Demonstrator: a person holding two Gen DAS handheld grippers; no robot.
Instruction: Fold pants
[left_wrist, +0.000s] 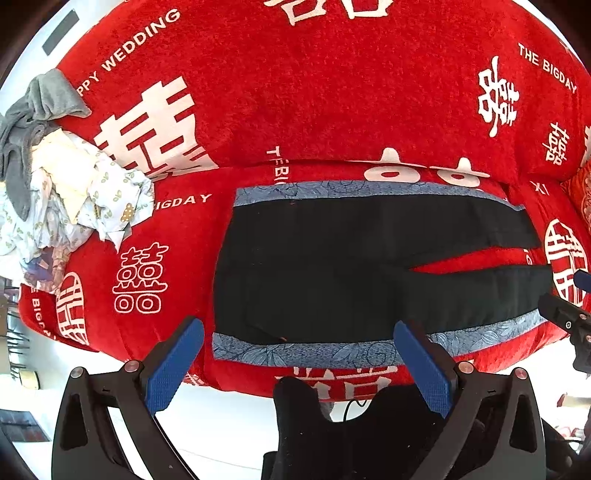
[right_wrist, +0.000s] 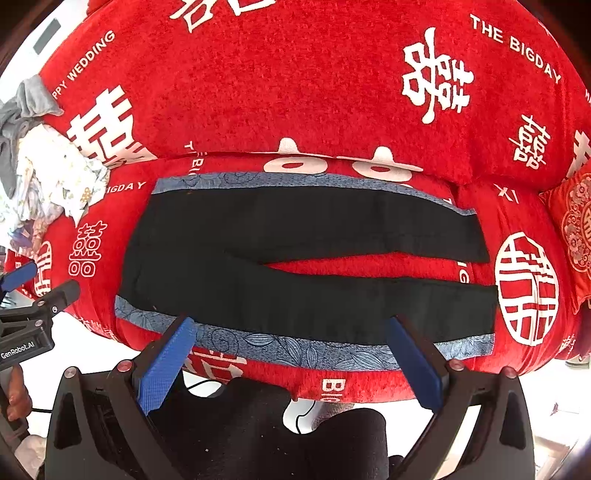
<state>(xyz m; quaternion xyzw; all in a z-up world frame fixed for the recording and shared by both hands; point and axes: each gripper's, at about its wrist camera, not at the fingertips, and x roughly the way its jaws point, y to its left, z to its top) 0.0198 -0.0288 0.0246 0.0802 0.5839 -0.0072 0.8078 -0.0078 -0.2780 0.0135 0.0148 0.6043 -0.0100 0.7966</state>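
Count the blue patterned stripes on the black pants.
2. One stripe runs along the far edge of the pants, by the sofa back; the other stripe runs along the near edge, beside both open grippers.

Black pants (right_wrist: 295, 266) with blue-patterned side stripes lie flat, 2 legs parted.

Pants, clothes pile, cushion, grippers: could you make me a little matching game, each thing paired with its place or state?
Things:
1. pants
2. heap of clothes
3. patterned cushion
4. left gripper and right gripper

Places or states:
A. at the right end of the red sofa cover
B. open, holding nothing
C. spread flat on the seat, legs pointing right
D. crumpled at the left end

Pairs: 1-C, 2-D, 3-A, 4-B
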